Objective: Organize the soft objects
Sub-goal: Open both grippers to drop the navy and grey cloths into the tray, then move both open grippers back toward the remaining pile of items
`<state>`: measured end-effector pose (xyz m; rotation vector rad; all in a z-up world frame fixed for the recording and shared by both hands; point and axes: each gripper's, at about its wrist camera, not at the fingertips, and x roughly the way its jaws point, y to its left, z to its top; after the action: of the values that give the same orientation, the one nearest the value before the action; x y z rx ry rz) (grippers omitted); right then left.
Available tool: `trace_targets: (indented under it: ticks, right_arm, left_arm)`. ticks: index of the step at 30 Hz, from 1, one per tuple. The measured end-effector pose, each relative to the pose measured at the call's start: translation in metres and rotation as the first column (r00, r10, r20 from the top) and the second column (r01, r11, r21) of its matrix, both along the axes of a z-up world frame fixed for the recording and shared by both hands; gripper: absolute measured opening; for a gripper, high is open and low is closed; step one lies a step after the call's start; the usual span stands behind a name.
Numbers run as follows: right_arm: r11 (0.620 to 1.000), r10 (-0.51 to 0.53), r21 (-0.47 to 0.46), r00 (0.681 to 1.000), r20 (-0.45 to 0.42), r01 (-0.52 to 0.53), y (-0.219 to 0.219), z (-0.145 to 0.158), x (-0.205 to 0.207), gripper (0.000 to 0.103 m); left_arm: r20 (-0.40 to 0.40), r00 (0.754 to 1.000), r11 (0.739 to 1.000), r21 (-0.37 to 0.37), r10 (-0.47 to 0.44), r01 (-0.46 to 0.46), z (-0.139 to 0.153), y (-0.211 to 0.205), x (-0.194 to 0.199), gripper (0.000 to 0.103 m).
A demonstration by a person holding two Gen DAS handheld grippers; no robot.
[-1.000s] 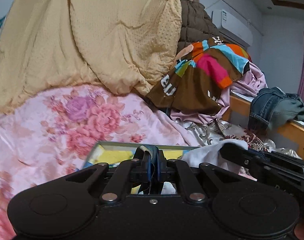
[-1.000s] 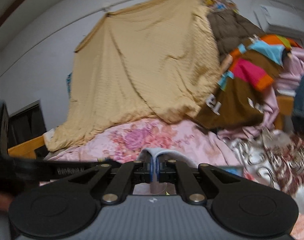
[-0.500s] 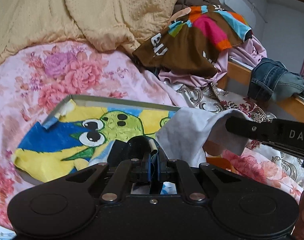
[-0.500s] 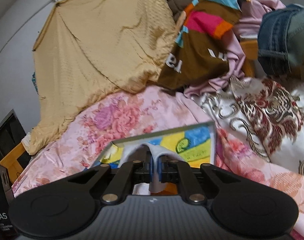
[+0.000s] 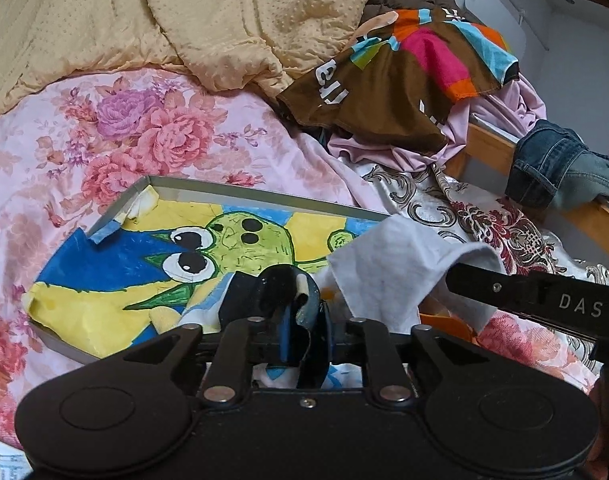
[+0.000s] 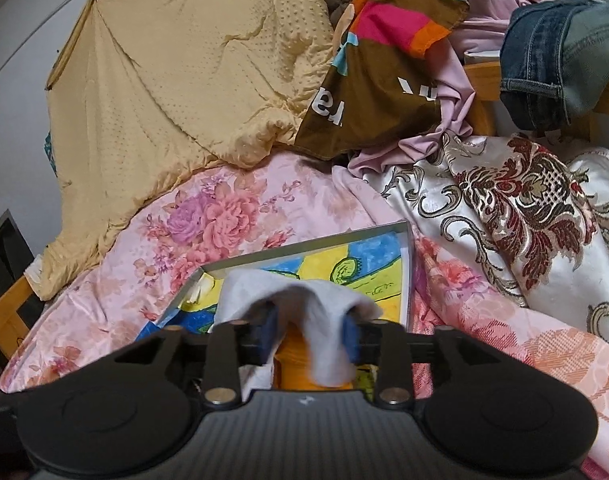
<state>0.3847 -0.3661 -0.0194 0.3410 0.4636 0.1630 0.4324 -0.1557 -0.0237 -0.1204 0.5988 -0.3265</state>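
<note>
The left tongs (image 5: 302,332) sit low over a shallow tray (image 5: 240,194) that lies on the bed's pink flowered cover (image 5: 144,128). Its jaws have just been easing apart and now stand slightly parted, with a dark strip of fabric (image 5: 272,292) between the blue pads; whether the pads still press on it I cannot tell. The tray's bottom bears a bright cartoon drawing (image 5: 224,244) in blue, yellow and green.

The right tongs (image 6: 310,334) have also just been opening; the jaws stand well apart, and a pale grey cloth (image 6: 304,300) is draped over both fingers and hangs down between them (loose, not pinched). In the left view the same cloth (image 5: 388,268) lies over the tray's right corner, beside the right tongs' black arm.

Something orange (image 6: 294,356) shows under the cloth, too hidden to name.

Behind the tray a tan quilt (image 6: 184,80) is piled against the wall, with a brown shirt with bright stripes (image 5: 404,80) next to it, a lilac garment (image 6: 444,120) beneath that, and jeans (image 5: 556,168) on the wooden bed rail (image 5: 492,148).
</note>
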Motion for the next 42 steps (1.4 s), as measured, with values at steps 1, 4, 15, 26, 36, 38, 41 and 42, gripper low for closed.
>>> trace_targets:
  ticks: [1, 4, 15, 26, 36, 38, 41, 42]
  right_arm:
    - [1.0, -0.002, -0.012, 1.0, -0.003, 0.002, 0.001, -0.001, 0.0, 0.046]
    - [0.999, 0.001, -0.035, 1.0, -0.016, -0.002, 0.002, -0.002, 0.0, 0.053]
    - [0.996, -0.024, -0.079, 0.996, 0.086, 0.03, 0.004, 0.02, -0.028, 0.077]
    - [0.988, -0.053, -0.131, 0.974, 0.223, 0.083, 0.023, 0.056, -0.084, 0.096]
    - [0.97, -0.077, -0.194, 0.944, 0.322, 0.145, 0.045, 0.072, -0.144, 0.103]
    - [0.972, -0.071, -0.191, 0.943, 0.326, 0.139, 0.049, 0.071, -0.154, 0.103]
    - [0.97, -0.064, -0.203, 0.945, 0.321, 0.134, 0.058, 0.067, -0.171, 0.103]
    - [0.97, -0.057, -0.205, 0.946, 0.319, 0.128, 0.061, 0.065, -0.179, 0.103]
  left_arm:
    - [0.001, 1.0, 1.0, 0.002, 0.006, -0.006, 0.002, 0.001, -0.001, 0.021]
    - [0.0, 0.999, 0.999, 0.018, 0.042, -0.042, 0.007, 0.003, -0.006, 0.027]
    - [0.059, 0.991, 0.992, 0.036, 0.12, -0.122, 0.039, 0.016, -0.029, 0.061]
    - [0.132, 0.979, 0.988, -0.023, 0.155, -0.153, 0.072, 0.04, -0.074, 0.082]
    - [0.179, 0.971, 0.986, -0.071, 0.161, -0.15, 0.087, 0.056, -0.131, 0.102]
    - [0.171, 0.972, 0.985, -0.084, 0.164, -0.152, 0.087, 0.061, -0.141, 0.102]
    - [0.17, 0.97, 0.984, -0.085, 0.172, -0.159, 0.086, 0.07, -0.158, 0.102]
    - [0.171, 0.969, 0.983, -0.088, 0.176, -0.163, 0.085, 0.074, -0.163, 0.102]
